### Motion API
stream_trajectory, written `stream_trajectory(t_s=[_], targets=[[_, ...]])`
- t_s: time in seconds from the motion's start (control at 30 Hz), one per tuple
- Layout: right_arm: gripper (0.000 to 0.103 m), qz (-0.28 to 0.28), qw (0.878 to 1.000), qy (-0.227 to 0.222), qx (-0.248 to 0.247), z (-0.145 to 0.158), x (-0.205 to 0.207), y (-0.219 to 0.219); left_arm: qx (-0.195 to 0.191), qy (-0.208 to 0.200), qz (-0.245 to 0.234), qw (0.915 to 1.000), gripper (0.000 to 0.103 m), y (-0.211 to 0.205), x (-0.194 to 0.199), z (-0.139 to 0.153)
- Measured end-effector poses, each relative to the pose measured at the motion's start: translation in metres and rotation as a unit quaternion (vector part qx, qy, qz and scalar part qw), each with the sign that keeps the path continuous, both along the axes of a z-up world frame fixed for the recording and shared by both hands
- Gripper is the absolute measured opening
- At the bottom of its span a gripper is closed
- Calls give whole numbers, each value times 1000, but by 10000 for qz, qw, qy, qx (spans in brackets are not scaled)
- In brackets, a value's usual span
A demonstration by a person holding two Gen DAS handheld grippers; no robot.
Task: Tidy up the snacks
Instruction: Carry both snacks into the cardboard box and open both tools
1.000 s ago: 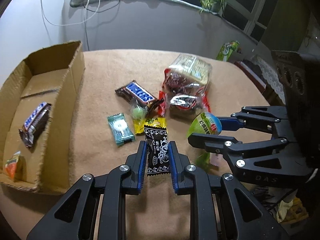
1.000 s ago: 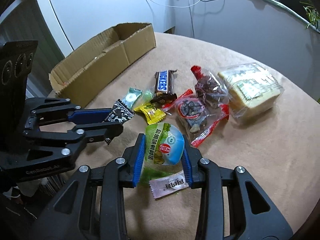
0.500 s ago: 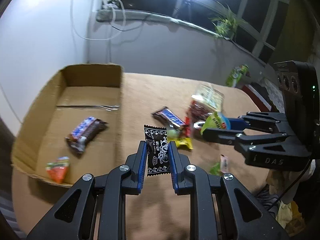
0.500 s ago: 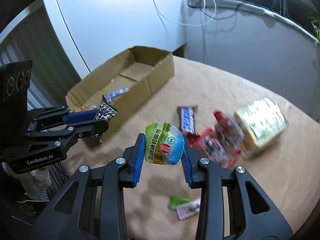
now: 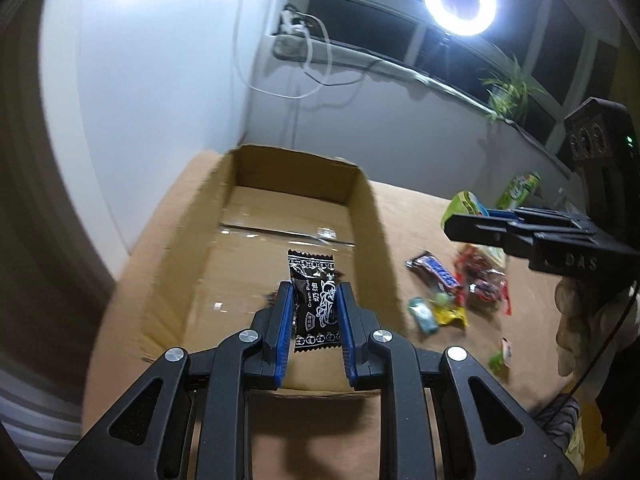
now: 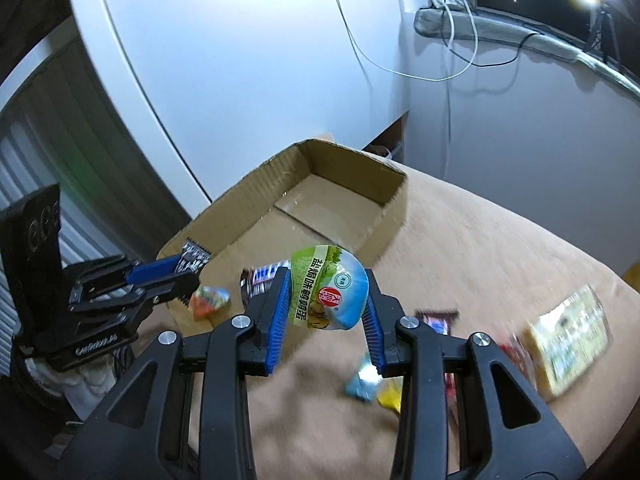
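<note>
Left gripper (image 5: 313,312) clamped on black printed candy wrapper (image 5: 314,300), over open brown cardboard box (image 5: 370,216). Right gripper (image 6: 326,300) clamped on green-blue round snack pouch (image 6: 330,286).

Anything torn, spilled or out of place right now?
Nothing stands out. Left gripper holds the black candy over the box; right gripper holds the green pack; both wrappers look intact.

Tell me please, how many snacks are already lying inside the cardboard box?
2 visible in the cardboard box: an orange packet and a dark chocolate bar, side by side near its closest end. The grippers cover part of the floor, so more may be hidden.
</note>
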State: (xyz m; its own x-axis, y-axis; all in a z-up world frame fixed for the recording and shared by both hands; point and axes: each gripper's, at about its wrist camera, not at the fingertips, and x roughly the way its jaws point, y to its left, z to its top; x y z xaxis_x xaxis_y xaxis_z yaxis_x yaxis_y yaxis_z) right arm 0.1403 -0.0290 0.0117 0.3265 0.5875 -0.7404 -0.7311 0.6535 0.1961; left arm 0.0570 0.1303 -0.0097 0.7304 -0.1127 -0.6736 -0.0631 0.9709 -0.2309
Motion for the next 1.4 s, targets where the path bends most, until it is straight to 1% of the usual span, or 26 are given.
stream_trajectory(t_s=[0.17,0.3,0.57,0.73,0.8,0.83,0.87,0.9,0.93,0.97,1.0,1.4], targets=[[35,54,9998,129,-112,-10,18,31,-24,7,178,9998,20,17,1,-3],[35,57,9995,241,-188,-18,32,46,-43,22,259,9997,20,28,5,-7],[36,32,9987,436,-275,-33,51,63,-108,113,356,9992,20,41,13,-14],[38,81,9985,469,-265,-36,55,69,-128,146,412,9990,20,43,14,-15],[40,90,9985,486,-235,-36,54,70,-134,156,415,9989,20,43,15,-14],[46,77,9986,471,-238,-36,54,70,-119,162,416,9989,20,42,15,-14],[62,52,9987,446,-252,-35,54,71,-118,166,427,9989,21,43,15,-14],[69,29,9989,409,-245,-34,53,70,-116,186,457,9987,21,43,16,-15],[77,10,9992,353,-209,-32,52,69,-122,229,512,9984,31,44,16,-15],[77,-1,9994,297,-183,-29,51,68,-131,240,568,9980,44,45,15,-15],[77,-6,9995,273,-175,-27,50,67,-140,225,596,9979,47,46,14,-15],[78,-101,9997,201,-139,-13,43,41,-126,102,445,9989,47,36,8,-6]])
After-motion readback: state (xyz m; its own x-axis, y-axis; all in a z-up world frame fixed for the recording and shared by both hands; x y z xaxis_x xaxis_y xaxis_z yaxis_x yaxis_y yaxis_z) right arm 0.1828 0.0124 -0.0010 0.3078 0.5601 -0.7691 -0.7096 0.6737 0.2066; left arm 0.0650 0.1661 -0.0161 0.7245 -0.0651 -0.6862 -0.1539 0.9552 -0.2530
